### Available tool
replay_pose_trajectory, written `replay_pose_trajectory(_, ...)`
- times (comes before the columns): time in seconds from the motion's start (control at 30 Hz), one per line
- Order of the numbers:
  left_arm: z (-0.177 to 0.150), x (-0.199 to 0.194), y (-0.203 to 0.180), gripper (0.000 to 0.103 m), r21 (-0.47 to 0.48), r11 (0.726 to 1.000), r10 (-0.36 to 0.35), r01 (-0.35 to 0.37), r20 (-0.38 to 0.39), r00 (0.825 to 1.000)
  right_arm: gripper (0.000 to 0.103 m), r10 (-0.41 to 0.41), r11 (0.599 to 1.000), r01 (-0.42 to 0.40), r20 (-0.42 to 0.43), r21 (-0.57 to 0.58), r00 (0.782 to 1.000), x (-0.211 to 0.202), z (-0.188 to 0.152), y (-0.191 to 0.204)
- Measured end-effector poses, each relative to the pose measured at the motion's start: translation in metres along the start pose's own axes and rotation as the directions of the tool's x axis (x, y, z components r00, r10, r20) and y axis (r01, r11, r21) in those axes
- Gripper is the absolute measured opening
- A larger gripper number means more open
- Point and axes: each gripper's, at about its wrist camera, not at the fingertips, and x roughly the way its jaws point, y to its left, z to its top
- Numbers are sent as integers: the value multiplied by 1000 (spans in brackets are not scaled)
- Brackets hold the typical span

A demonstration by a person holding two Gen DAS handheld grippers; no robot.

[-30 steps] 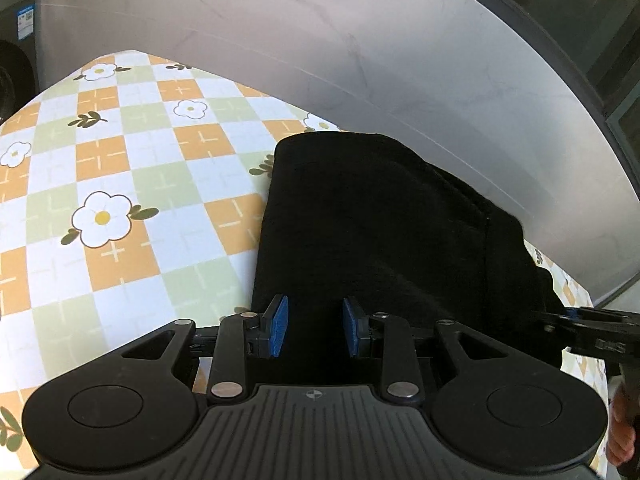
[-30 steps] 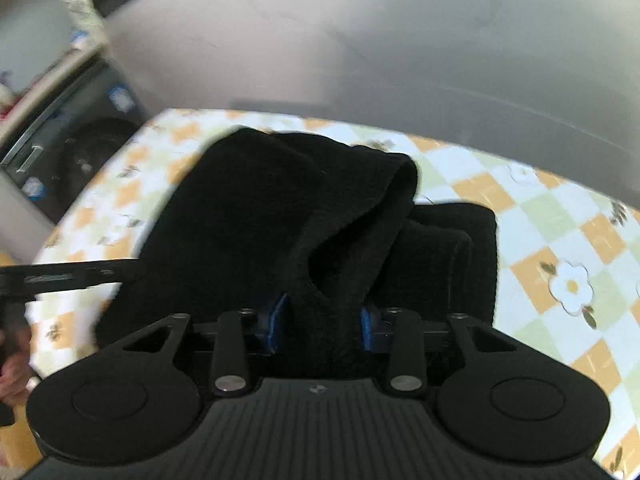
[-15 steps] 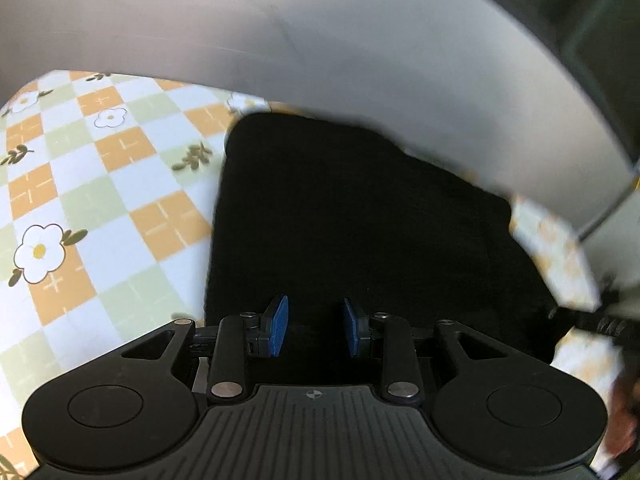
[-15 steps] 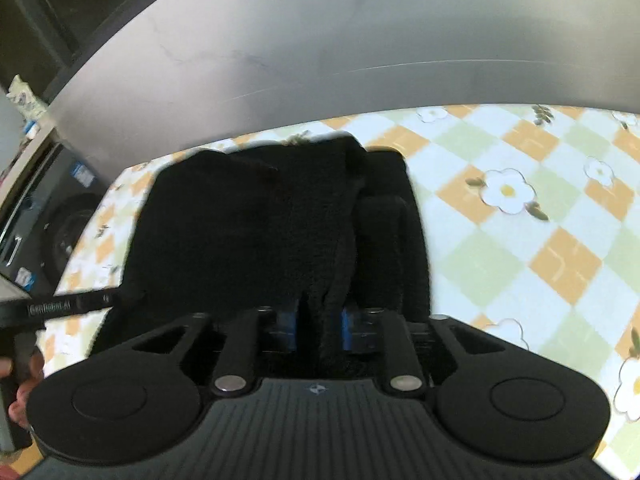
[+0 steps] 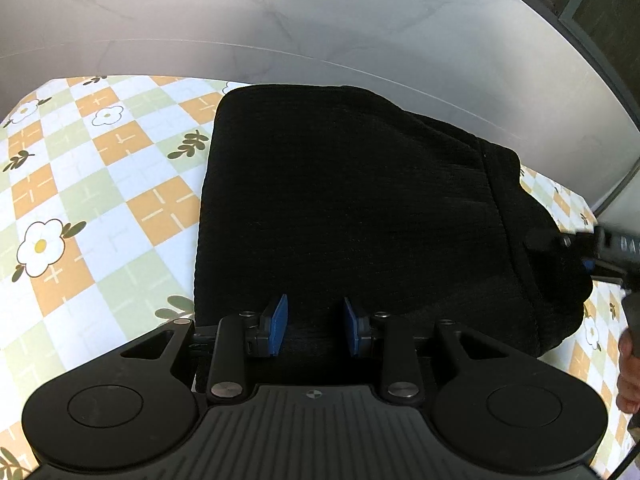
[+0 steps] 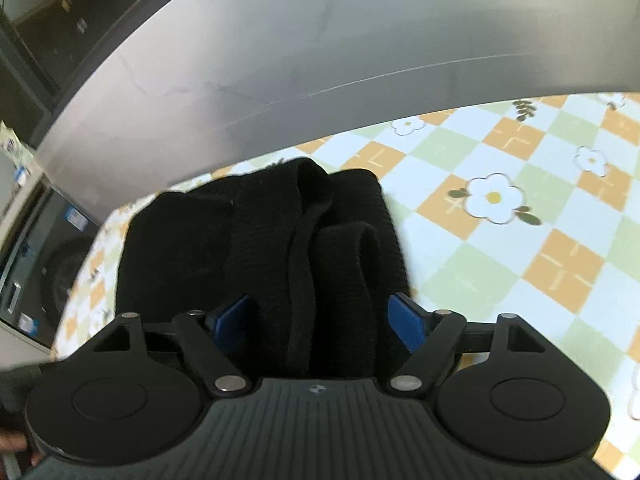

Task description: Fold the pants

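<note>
Right gripper (image 6: pixel 320 320) opening, blue pads now clear of the black knit pants (image 5: pixel 344 208) folded on the checked floral tablecloth (image 5: pixel 100 184); left gripper (image 5: pixel 316 330) apparently pinching the near edge — fold apparently laid.

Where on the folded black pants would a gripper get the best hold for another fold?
Probably the near edge of the black pants, approached from the near side. In the right wrist view the layers bunch into raised ridges there, easier to pinch than the flat top lying on the checked tablecloth.
</note>
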Motion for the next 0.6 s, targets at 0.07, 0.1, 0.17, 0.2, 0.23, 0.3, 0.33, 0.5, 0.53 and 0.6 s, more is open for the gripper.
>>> replay_pose_trajectory(0.07, 0, 0, 0, 31, -15, 1000, 0, 0, -1, 1000, 80, 17, 1000, -17, -25, 17, 1000, 10, 5, 2)
replay_pose_trajectory(0.1, 0, 0, 0, 31, -18, 1000, 1, -1, -1, 1000, 78, 18, 1000, -18, -28, 20, 999, 13, 6, 4)
replay_pose_trajectory(0.17, 0, -1, 1, 31, -24, 1000, 1, -1, -1, 1000, 58, -5, 1000, 4, -11, -28, 1000, 13, 11, 15)
replay_pose_trajectory(0.2, 0, -2, 3, 31, -41, 999, -6, 6, -2, 1000, 24, 5, 998, -2, 34, -67, 999, 5, 14, 23)
replay_pose_trajectory(0.23, 0, -3, 4, 31, -59, 998, -16, 15, -3, 1000, 23, 28, 995, -22, 66, -93, 997, -5, 19, 30)
replay_pose_trajectory(0.3, 0, -4, 5, 31, -78, 997, -24, 23, -1, 1000, 22, 106, 979, -79, 137, -189, 985, -23, 25, 44)
replay_pose_trajectory(0.33, -1, -4, 4, 31, -83, 996, -22, 22, 0, 1000, 22, 115, 969, -79, 144, -232, 983, -25, 27, 47)
replay_pose_trajectory(0.5, -2, -3, -10, 35, -35, 999, 10, -10, -8, 1000, 34, 57, 992, -56, 6, -110, 998, 11, 21, 0)
replay_pose_trajectory(0.53, -3, -3, -13, 36, -24, 1000, 20, -20, -8, 1000, 48, 56, 995, -55, 11, -85, 998, 10, 18, -5)
replay_pose_trajectory(0.6, -3, -2, -14, 36, -27, 999, 28, -28, -9, 1000, 55, 24, 998, -24, 7, -64, 1000, 1, 17, -5)
